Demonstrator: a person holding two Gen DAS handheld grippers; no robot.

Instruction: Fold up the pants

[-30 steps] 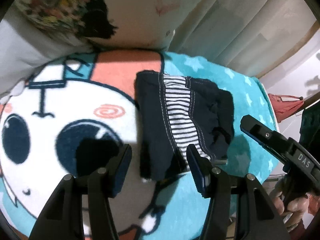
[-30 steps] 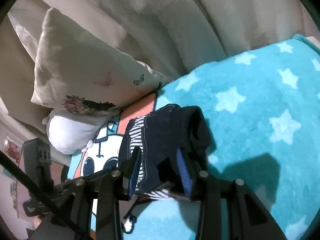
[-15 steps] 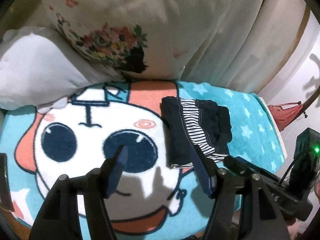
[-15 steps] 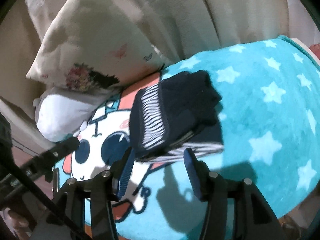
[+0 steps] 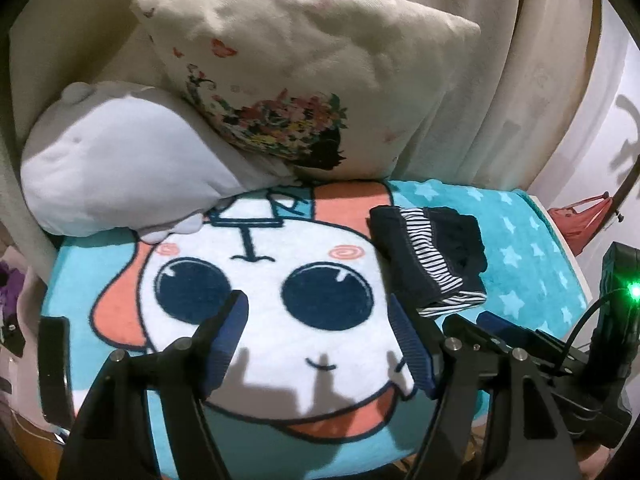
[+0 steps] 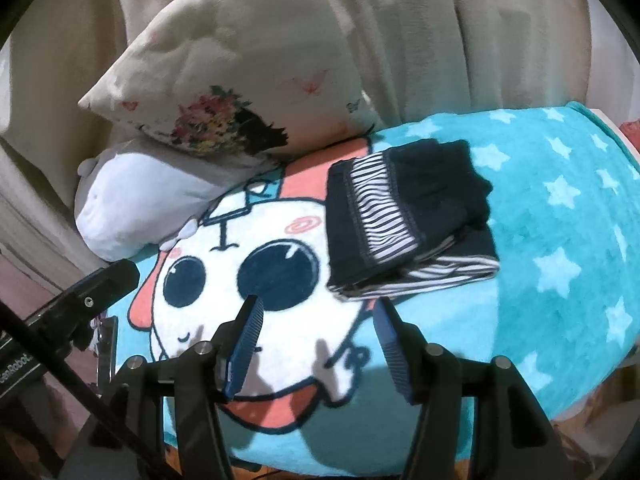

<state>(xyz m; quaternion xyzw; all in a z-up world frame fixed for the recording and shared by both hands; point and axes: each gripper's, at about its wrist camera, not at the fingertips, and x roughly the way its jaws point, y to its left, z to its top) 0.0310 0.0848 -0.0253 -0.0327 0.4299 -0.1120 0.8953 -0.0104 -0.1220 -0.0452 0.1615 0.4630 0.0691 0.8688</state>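
Observation:
The dark navy pants [image 5: 430,256] [image 6: 404,220] with a black-and-white striped band lie folded in a small stack on the teal cartoon blanket [image 5: 532,264] [image 6: 560,220]. My left gripper [image 5: 320,344] hangs above the cartoon face, nearer than the pants and to their left, its jaws opening with nothing between them. My right gripper [image 6: 318,344] is held back just short of the stack's near edge, its jaws also opening and empty. The right gripper's body [image 5: 520,340] shows at the lower right of the left wrist view.
A floral cream pillow [image 5: 304,92] [image 6: 240,80] and a white pillow [image 5: 120,164] [image 6: 136,200] lean against the curtain at the back. A device with a green light [image 5: 620,320] sits at the right. The bed's near edge falls away below the grippers.
Both grippers have let go of the folded pants, opened wider and pulled back and up. The stack now lies farther off on the blanket.

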